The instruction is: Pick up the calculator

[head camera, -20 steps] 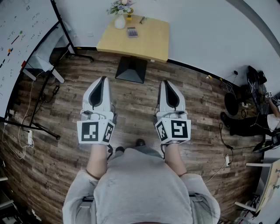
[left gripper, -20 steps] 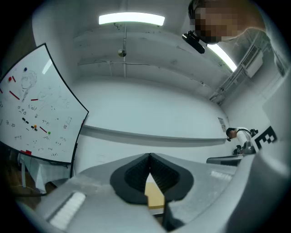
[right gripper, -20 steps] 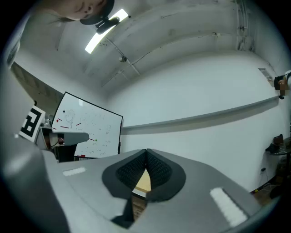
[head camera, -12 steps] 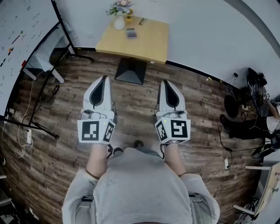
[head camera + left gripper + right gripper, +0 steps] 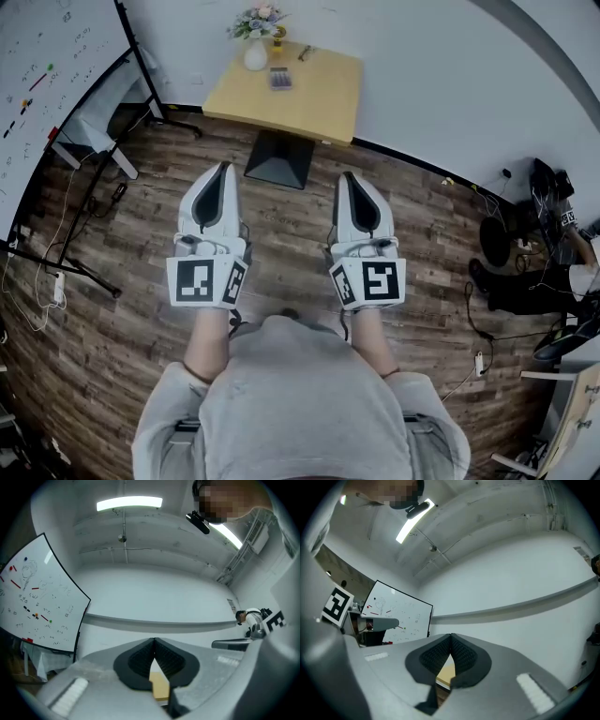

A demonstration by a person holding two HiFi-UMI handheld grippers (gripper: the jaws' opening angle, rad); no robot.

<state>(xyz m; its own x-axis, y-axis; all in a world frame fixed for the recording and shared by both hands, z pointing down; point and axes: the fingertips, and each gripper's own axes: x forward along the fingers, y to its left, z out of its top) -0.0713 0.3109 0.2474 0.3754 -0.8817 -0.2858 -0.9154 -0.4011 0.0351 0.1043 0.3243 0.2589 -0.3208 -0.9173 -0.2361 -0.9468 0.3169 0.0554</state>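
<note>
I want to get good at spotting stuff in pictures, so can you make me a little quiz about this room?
1. True or false: the calculator lies on the table.
2. What stands right next to the calculator?
A. a vase with flowers
B. a lamp
C. a teapot
3. Fill in the gap: the left gripper and the right gripper are both ____, with nothing held.

Key: 1 true; 2 A; 3 shut.
</note>
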